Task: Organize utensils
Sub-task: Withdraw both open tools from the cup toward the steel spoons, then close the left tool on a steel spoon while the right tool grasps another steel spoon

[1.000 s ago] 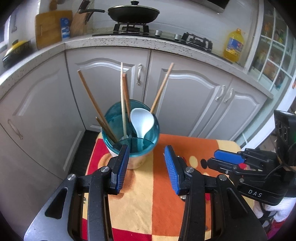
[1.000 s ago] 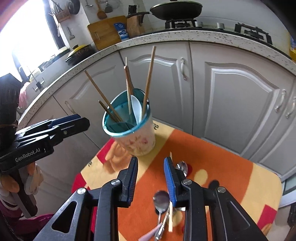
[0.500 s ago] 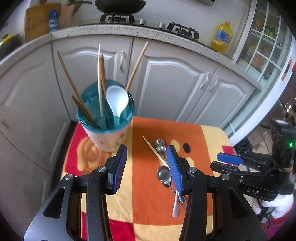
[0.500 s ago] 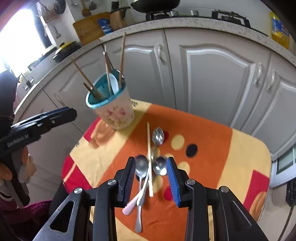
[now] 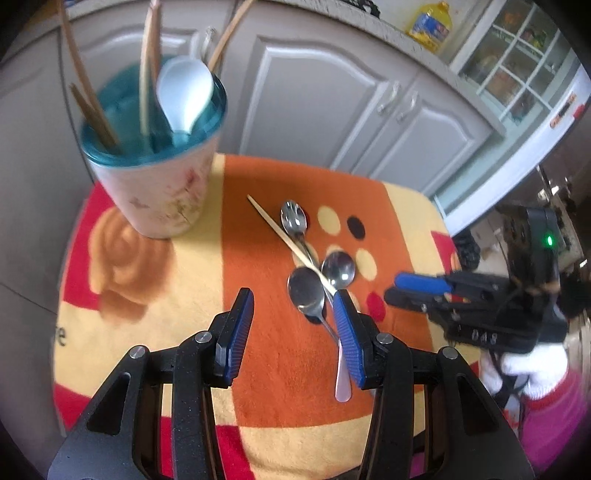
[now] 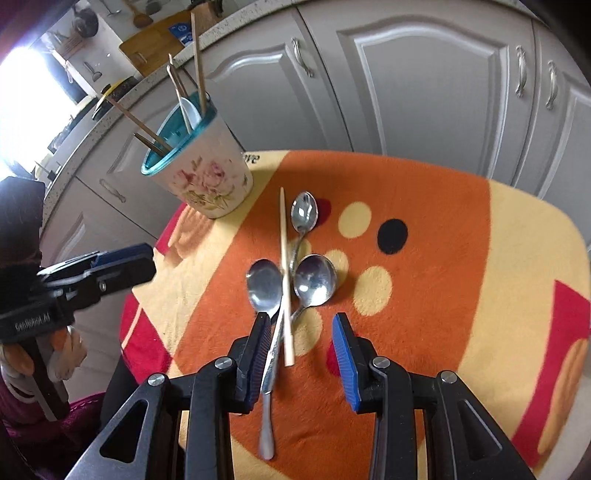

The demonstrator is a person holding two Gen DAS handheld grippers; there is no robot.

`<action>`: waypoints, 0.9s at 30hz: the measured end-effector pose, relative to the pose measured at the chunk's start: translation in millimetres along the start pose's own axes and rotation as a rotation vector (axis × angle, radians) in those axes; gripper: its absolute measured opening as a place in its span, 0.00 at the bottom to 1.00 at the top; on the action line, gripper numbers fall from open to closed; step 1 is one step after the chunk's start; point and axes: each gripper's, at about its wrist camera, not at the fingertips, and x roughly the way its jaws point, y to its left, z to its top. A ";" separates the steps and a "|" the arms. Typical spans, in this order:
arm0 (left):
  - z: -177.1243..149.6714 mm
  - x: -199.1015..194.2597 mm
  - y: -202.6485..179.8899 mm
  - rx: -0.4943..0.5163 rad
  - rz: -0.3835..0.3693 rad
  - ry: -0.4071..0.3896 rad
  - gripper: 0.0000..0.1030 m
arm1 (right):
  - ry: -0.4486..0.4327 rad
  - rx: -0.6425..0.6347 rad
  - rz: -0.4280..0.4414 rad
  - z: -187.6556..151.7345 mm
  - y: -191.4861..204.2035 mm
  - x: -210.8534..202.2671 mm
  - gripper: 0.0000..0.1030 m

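A floral cup with a teal rim (image 5: pixel 155 173) (image 6: pixel 207 177) stands at the far left of the orange patterned cloth (image 5: pixel 258 332) (image 6: pixel 424 295). It holds several chopsticks and a white spoon (image 5: pixel 184 92). Three metal spoons (image 6: pixel 264 286) (image 6: pixel 314 280) (image 6: pixel 303 214) and one loose chopstick (image 6: pixel 284 273) (image 5: pixel 288 240) lie together mid-cloth. My right gripper (image 6: pixel 301 343) is open, low over the spoon handles and the chopstick's near end. My left gripper (image 5: pixel 291 328) is open and empty, just left of the spoons.
Grey cabinet doors (image 6: pixel 406 74) stand close behind the table. The counter above holds a cutting board (image 6: pixel 155 48) and a yellow oil bottle (image 5: pixel 430 22). The cloth's edges drop off at left and right.
Both grippers have moved down and forward from high near the cup toward the spoons. The right gripper's jaws have opened wider around the spoon handles. The cup and utensils have not moved.
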 end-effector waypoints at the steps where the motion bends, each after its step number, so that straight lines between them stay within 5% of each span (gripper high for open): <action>1: -0.5 4.6 0.3 0.005 -0.001 0.008 0.43 | 0.004 0.001 0.003 1.7 -5.2 4.9 0.32; 24: 21.0 98.2 2.6 0.114 -0.107 0.185 0.42 | 0.048 -0.116 0.155 35.5 -29.8 66.1 0.32; 25: 20.5 99.8 0.3 0.131 -0.100 0.187 0.41 | 0.055 -0.123 0.151 36.1 -27.8 66.9 0.31; 27: 19.2 101.4 -4.8 0.163 -0.084 0.184 0.21 | 0.073 -0.128 0.143 36.8 -24.4 69.0 0.21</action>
